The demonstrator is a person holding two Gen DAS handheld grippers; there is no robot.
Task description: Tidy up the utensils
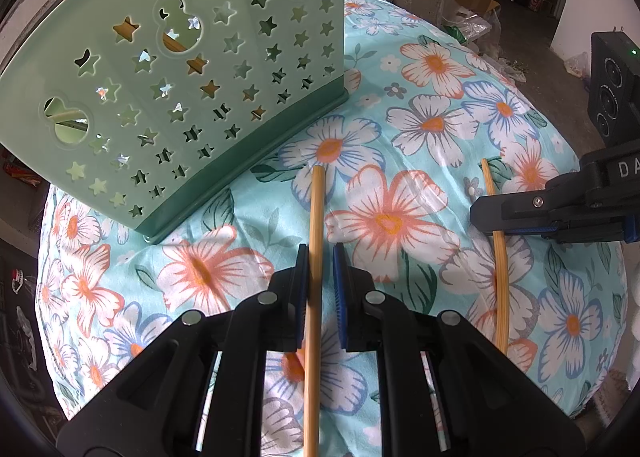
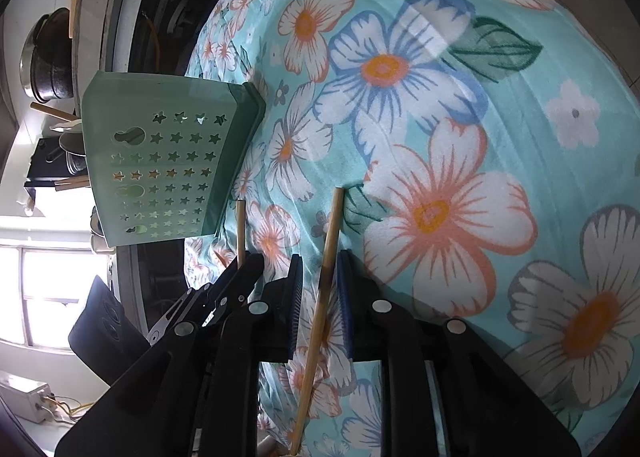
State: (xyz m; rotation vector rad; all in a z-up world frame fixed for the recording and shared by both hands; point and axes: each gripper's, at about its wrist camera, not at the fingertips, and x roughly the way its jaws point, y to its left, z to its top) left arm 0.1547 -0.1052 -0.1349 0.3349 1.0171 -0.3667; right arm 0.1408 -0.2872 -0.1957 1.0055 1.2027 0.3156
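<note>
A green utensil holder [image 1: 172, 85] with star-shaped holes stands on the floral cloth, up and left of my left gripper; it also shows in the right wrist view [image 2: 160, 161]. One bamboo chopstick [image 1: 316, 225] lies between the fingers of my left gripper [image 1: 320, 257], whose jaws are narrowly apart and not clamped on it. A second chopstick [image 2: 330, 241] lies between the fingers of my right gripper [image 2: 320, 269], also open around it. That chopstick [image 1: 498, 257] and the right gripper [image 1: 560, 209] show at the right of the left wrist view. Chopstick ends stick out of the holder's top.
The table is covered by a turquoise floral cloth [image 1: 420, 145]. Cardboard boxes and bags [image 1: 476, 5] lie on the floor beyond it. Pots and dishes [image 2: 48, 57] sit on a counter behind the holder. A white box with wires [image 2: 28, 397] lies lower left.
</note>
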